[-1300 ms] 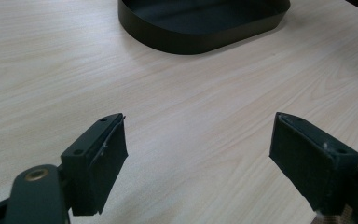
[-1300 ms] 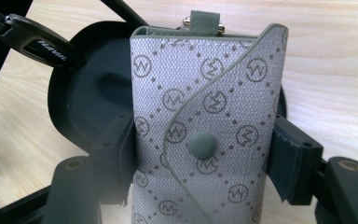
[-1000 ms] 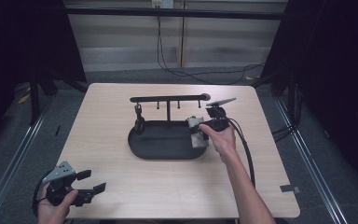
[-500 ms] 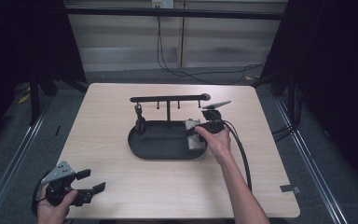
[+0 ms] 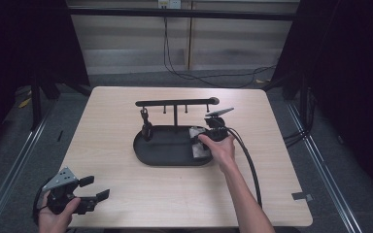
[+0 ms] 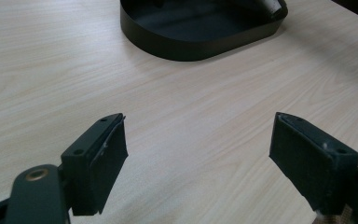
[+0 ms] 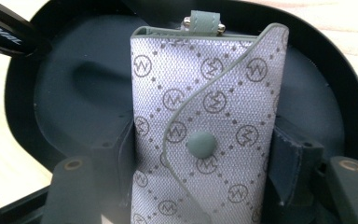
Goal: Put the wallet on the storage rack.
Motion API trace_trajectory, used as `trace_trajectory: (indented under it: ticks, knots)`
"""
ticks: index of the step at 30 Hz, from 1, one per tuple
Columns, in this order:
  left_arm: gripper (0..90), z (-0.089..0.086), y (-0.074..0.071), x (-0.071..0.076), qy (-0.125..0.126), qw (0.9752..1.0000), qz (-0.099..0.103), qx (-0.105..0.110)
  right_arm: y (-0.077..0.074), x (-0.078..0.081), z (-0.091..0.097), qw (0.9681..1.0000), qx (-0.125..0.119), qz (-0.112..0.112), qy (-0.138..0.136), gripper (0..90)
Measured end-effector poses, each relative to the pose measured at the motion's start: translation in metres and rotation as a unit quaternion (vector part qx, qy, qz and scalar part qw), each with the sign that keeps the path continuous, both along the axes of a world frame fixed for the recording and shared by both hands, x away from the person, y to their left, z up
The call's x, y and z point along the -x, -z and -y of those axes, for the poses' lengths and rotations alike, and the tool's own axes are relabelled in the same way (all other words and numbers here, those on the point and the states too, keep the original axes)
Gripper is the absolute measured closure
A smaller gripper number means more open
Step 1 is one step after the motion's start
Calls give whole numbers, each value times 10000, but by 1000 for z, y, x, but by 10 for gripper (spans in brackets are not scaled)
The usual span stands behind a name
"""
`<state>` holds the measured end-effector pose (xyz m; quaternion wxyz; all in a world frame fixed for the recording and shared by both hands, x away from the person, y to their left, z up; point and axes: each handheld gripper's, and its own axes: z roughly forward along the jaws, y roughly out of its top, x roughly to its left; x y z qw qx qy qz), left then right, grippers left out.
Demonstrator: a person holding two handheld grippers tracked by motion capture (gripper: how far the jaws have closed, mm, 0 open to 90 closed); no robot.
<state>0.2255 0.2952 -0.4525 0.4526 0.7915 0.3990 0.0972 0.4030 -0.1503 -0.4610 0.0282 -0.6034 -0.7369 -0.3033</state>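
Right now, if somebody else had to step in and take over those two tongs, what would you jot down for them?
Right tongs: shut on the grey patterned key pouch, held over the right end of the black oval tray.
Left tongs: open, holding nothing, at the table's near left corner.
Done: pouch gripped.
Left, probably: set it in the tray or hang it on the hook rack, then let go.

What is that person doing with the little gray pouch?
A person works at a table with a gripper in each hand. The right gripper is shut on a gray patterned pouch with a snap button, holding it over the black tray of a small stand. The stand's bar with hooks rises behind the tray. The left gripper waits open near the table's front edge, with nothing between its fingers.
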Motion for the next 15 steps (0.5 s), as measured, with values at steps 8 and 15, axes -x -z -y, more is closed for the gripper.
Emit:
trace_trajectory:
  ticks: [8,15]
  knots:
    - [192,0,0,0,5,10000,-8,5,9,-1,-5,9999,131,-11,4,325]
    - [192,0,0,0,16,10000,-9,12,11,-2,-8,9999,170,10,3,316]
